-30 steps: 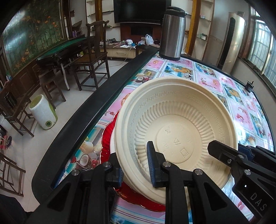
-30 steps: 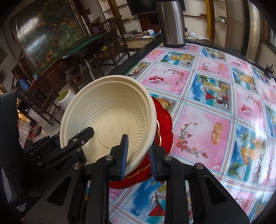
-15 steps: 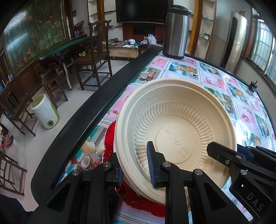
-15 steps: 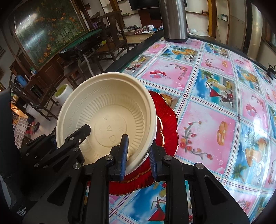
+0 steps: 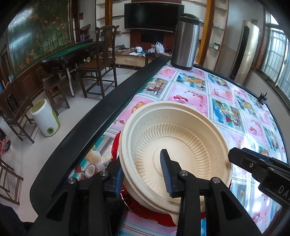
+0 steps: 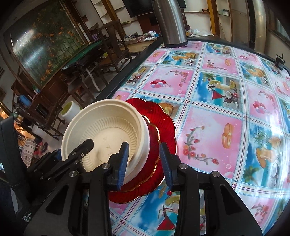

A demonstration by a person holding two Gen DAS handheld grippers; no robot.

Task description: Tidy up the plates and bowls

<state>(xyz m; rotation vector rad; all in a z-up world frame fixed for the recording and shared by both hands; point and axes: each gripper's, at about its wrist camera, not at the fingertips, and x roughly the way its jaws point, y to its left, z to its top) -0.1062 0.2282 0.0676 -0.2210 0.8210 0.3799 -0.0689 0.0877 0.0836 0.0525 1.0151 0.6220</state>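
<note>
Tablecloth (image 6: 213,127) — cream bowl (image 5: 174,145) atop red plate (image 6: 163,127).

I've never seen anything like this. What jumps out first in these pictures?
A cream bowl sits on a red plate near the table's edge, with the left gripper and right gripper open astride its rim. Beyond it spreads a bright pink and blue tablecloth, with a steel flask at the far end.

- I'm in a home living-dining room: a wall television (image 5: 154,16) hangs at twelve o'clock.
- Carved wooden chairs (image 5: 101,61) stand at ten o'clock.
- My table's fruit-print cloth (image 6: 217,101) carries a steel thermos (image 5: 185,40).
</note>
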